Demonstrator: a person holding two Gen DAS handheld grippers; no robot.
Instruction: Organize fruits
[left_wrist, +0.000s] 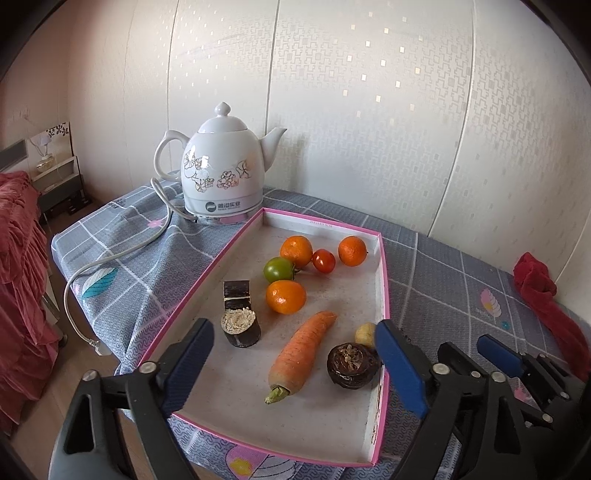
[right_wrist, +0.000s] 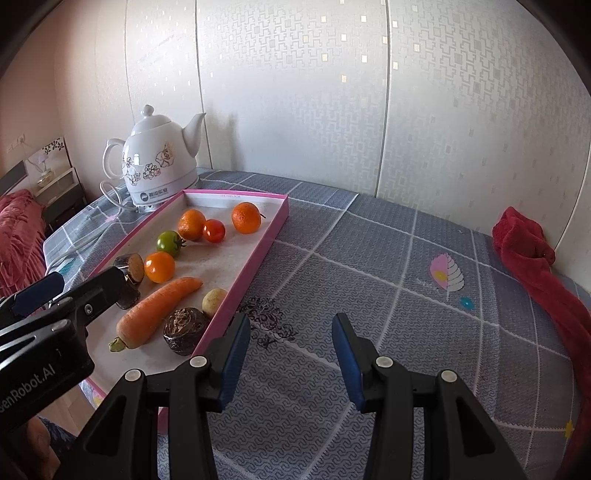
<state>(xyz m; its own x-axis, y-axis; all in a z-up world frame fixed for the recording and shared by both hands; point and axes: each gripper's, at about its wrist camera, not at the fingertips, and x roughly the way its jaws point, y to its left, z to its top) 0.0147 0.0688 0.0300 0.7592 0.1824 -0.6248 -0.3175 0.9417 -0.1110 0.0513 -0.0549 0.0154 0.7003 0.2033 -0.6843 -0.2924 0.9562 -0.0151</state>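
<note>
The left gripper (left_wrist: 295, 365) is seen nearest the lens, its blue-padded jaws spread wide above the near end of the pink-rimmed tray (left_wrist: 384, 280), with nothing pinched between them. Between the spread fingers, on the tray floor, a carrot (left_wrist: 301, 356) is laid with its cut green stub toward the camera. Just beside its thick end a dark round water chestnut (left_wrist: 351, 365) is found, and beyond that a small pale yellow fruit (left_wrist: 365, 334), partly hidden by the right-hand finger. To the left of the carrot two dark cut pieces with pale ends (left_wrist: 240, 314) are placed one behind the other. Farther in, an orange (left_wrist: 286, 296) is set alone, then a green tomato (left_wrist: 279, 269), a second orange (left_wrist: 296, 251), a red tomato (left_wrist: 324, 260) and a third orange (left_wrist: 352, 251) are grouped toward the far end.

The right gripper (right_wrist: 291, 354) is held over the bare grey checked tablecloth (right_wrist: 369, 266), just beside the tray's right rim; its jaws are parted and nothing is gripped.

A white flowered kettle (left_wrist: 221, 173) is stood behind the tray, and a red cloth (right_wrist: 532, 258) is draped at the table's far right by the wall.
</note>
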